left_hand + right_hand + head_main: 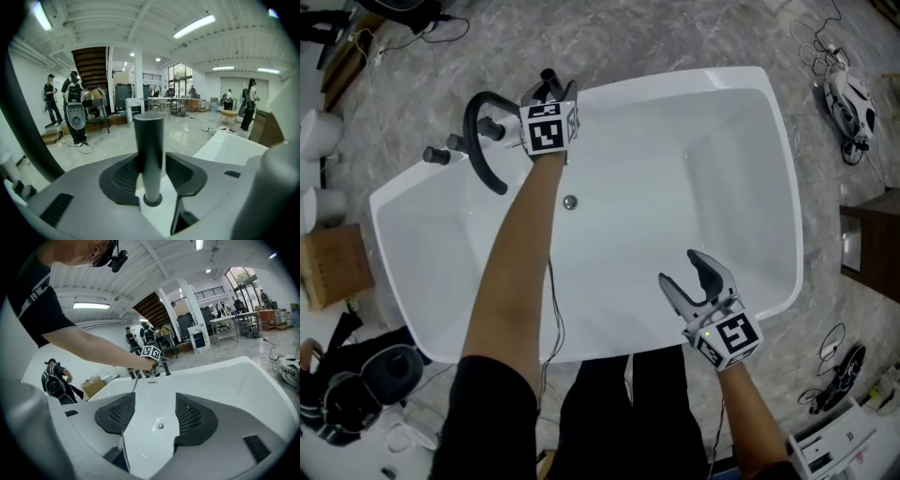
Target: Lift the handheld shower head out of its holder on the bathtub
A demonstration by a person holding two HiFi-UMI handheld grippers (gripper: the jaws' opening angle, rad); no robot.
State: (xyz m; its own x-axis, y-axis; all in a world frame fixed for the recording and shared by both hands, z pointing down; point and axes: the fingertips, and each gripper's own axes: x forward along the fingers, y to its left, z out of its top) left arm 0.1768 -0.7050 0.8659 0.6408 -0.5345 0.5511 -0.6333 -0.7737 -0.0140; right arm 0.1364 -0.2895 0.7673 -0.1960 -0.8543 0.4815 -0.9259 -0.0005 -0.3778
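Observation:
The handheld shower head's dark round handle (pixel 149 150) stands upright in its holder (pixel 152 200) on the white bathtub's far rim (pixel 609 89). My left gripper (pixel 152 171) has a pad against each side of that handle. From the head view, this gripper (pixel 547 92) sits at the rim next to the black curved spout (pixel 480 141) and its knobs (pixel 437 156). My right gripper (pixel 699 275) hangs open and empty over the tub's near right side. In the right gripper view the right gripper (pixel 152 413) points along the basin toward the drain (pixel 161 426).
The overflow fitting (pixel 570 201) lies in the basin below the left hand. A cardboard box (pixel 337 267) and bags (pixel 370 375) lie on the floor at left, a helmet (pixel 851 99) and cables at right. Several people (pixel 74 110) stand in the hall behind.

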